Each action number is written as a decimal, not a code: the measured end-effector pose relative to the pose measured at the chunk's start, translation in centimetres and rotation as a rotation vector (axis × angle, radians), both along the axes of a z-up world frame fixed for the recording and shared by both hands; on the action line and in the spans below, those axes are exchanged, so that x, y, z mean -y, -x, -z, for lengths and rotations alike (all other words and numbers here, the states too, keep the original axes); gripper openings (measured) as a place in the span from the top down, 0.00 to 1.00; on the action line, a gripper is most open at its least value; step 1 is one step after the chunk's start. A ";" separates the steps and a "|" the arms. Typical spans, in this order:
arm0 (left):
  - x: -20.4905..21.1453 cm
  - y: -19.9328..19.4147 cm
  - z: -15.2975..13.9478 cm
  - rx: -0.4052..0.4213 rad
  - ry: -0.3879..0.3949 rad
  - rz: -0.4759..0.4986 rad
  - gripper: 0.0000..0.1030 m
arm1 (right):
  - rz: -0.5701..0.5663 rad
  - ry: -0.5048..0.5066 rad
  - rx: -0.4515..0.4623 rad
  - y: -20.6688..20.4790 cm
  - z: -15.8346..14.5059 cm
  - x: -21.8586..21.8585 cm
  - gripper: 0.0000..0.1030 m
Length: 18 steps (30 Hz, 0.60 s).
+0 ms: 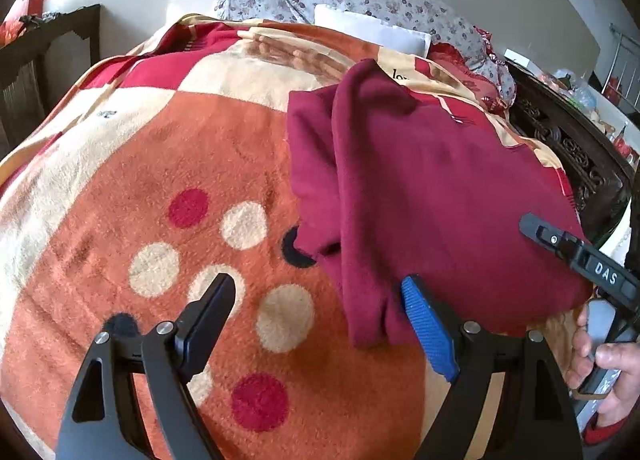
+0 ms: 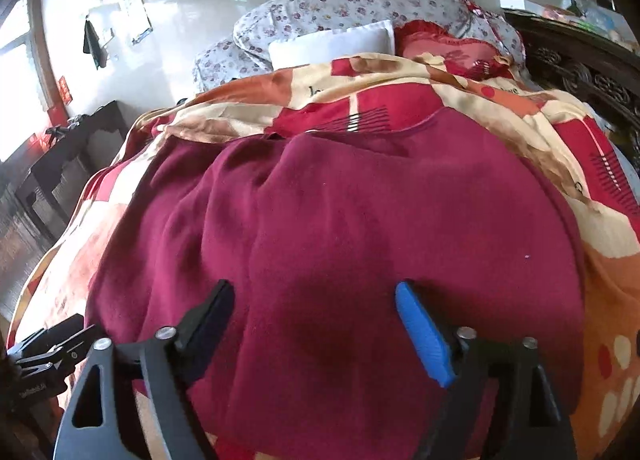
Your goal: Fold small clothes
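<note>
**Two grippers, both open, over a maroon garment on a bed**

Left gripper (image 1: 316, 296): jaws spread wide, nothing between them. One black finger (image 1: 208, 320) hangs over the blanket; the blue-padded finger (image 1: 428, 332) sits at the near edge of the garment, and contact cannot be told.

Right gripper (image 2: 314, 300): jaws equally wide, holding nothing. Both fingers lie low over the cloth, with a bare stretch of it in the gap; whether they press on it cannot be told. In the left wrist view its black body appears to the far right, tip over the garment's right side, with the person's hand (image 1: 604, 368) on the handle.

Garment (image 2: 340, 228): maroon fleece-like top, lying on the blanket straight ahead of the right gripper and ahead-right of the left one. A long panel or sleeve (image 1: 360, 196) is laid lengthwise over the body, forming a raised ridge. Soft wrinkles on the left portion; the rest lies fairly smooth.

Blanket (image 1: 168, 164): orange, cream and red, with round spots under the left gripper.

Beyond the garment: floral pillows (image 2: 340, 8), a white pillow (image 2: 332, 44), a dark carved headboard (image 1: 568, 148) to the right.
</note>
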<state>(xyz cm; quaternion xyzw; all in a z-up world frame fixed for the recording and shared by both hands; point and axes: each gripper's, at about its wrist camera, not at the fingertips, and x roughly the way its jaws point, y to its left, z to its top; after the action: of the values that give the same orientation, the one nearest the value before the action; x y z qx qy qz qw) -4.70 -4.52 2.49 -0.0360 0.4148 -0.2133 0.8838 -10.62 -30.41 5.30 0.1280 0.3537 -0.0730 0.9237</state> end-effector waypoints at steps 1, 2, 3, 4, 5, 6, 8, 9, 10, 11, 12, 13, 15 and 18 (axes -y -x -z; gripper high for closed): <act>0.1 -0.1 0.1 -0.002 0.005 -0.001 0.18 | -0.007 0.007 0.005 -0.1 0.2 -0.2 0.04; 0.1 -0.2 0.3 -0.003 0.009 0.000 0.18 | -0.007 0.019 0.008 -0.2 0.4 -0.4 0.03; 0.1 -0.2 0.4 -0.002 0.010 0.002 0.18 | -0.006 0.035 0.010 -0.2 0.6 -0.7 0.01; 0.2 -0.2 0.5 0.003 0.011 0.008 0.18 | -0.004 0.074 0.010 -0.3 0.8 -1.3 0.01; 0.2 -0.2 0.5 0.005 0.014 0.011 0.18 | -0.001 0.102 0.005 -0.4 1.0 -1.6 0.01; 0.1 -0.3 0.6 0.004 0.018 0.013 0.18 | 0.002 0.125 -0.002 -0.5 1.2 -1.9 0.01; 0.0 -0.5 0.8 -0.005 0.031 0.017 0.16 | 0.005 0.140 -0.009 -0.6 1.3 -2.0 0.00; -0.1 -0.6 0.8 -0.007 0.036 0.019 0.16 | 0.004 0.132 -0.006 -0.6 1.3 -1.9 0.00; -0.2 -0.7 0.9 -0.010 0.042 0.022 0.16 | 0.004 0.126 -0.003 -0.5 1.3 -1.8 0.00; -0.2 -0.7 0.9 -0.011 0.046 0.024 0.16 | 0.004 0.123 -0.001 -0.5 1.3 -1.7 0.00; -0.3 -0.7 1.0 -0.013 0.050 0.024 0.16 | 0.004 0.124 -0.002 -0.5 1.3 -1.8 0.00; -0.3 -0.7 1.0 -0.012 0.052 0.025 0.16 | 0.005 0.128 -0.005 -0.5 1.3 -1.8 0.00; -0.3 -0.6 0.9 -0.009 0.052 0.026 0.16 | 0.006 0.138 -0.011 -0.6 1.4 -1.9 0.00; -0.5 -0.5 1.0 -0.013 0.063 0.032 0.16 | 0.007 0.155 -0.027 -0.7 0.8 -2.3 0.00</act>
<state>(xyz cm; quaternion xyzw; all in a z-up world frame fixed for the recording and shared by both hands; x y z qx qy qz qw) -4.17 -4.02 1.54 -0.0587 0.4139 -0.2401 0.8761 -9.89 -28.15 4.47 0.0565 0.3588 -0.1053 0.9257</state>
